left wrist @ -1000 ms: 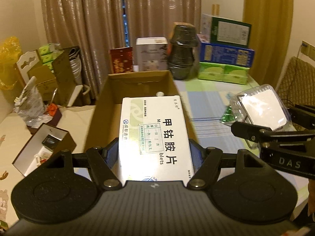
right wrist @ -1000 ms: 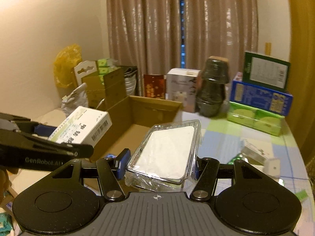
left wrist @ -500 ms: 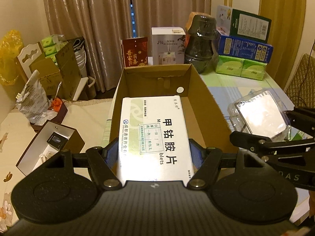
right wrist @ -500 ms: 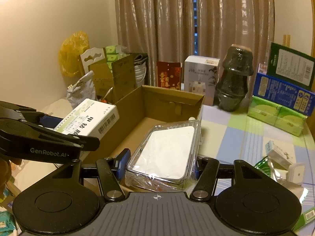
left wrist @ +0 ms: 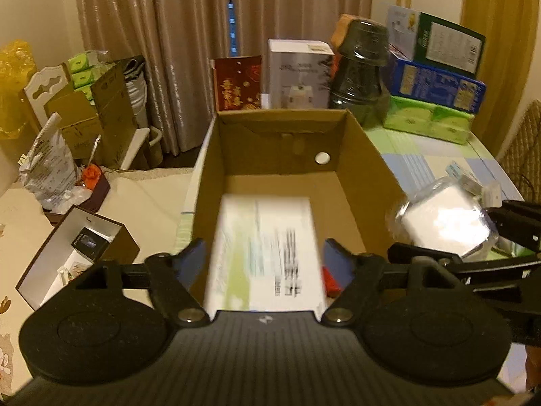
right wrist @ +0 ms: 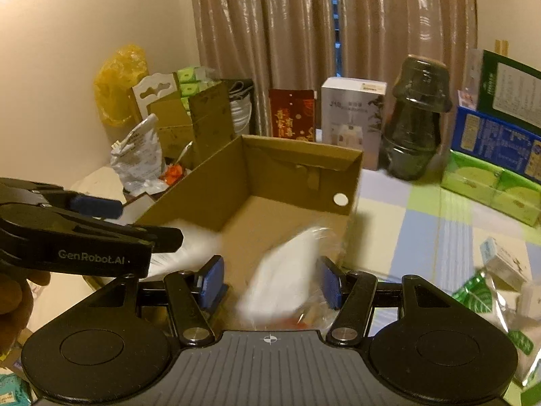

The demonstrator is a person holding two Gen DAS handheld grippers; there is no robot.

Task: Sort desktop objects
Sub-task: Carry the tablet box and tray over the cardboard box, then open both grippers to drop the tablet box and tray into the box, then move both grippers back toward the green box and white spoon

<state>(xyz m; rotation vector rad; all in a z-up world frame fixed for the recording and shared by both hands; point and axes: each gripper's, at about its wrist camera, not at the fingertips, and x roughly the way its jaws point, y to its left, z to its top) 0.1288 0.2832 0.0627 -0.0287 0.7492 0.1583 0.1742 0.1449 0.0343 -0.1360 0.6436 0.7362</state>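
Blurring with motion, a white medicine carton (left wrist: 265,253) lies between the blue pads of the left tongs (left wrist: 265,267) above the floor of an open cardboard box (left wrist: 355,155). The left jaws have just been opening, and gaps show on both sides of the carton, so the pads are not pressing it. Beside it, the right tongs (right wrist: 270,282) stand partly open over the same box's near right corner; a clear plastic case with a white insert (right wrist: 287,270), also smeared, sits between them, off the left pad, with contact at the right pad unclear. The box rests at the left edge of a worktop (right wrist: 422,223) covered in a pastel checked cloth. Beyond it stand a red packet (left wrist: 238,83), a white appliance box (left wrist: 299,74) and a dark jar (left wrist: 360,67), before brown curtains (left wrist: 203,34).
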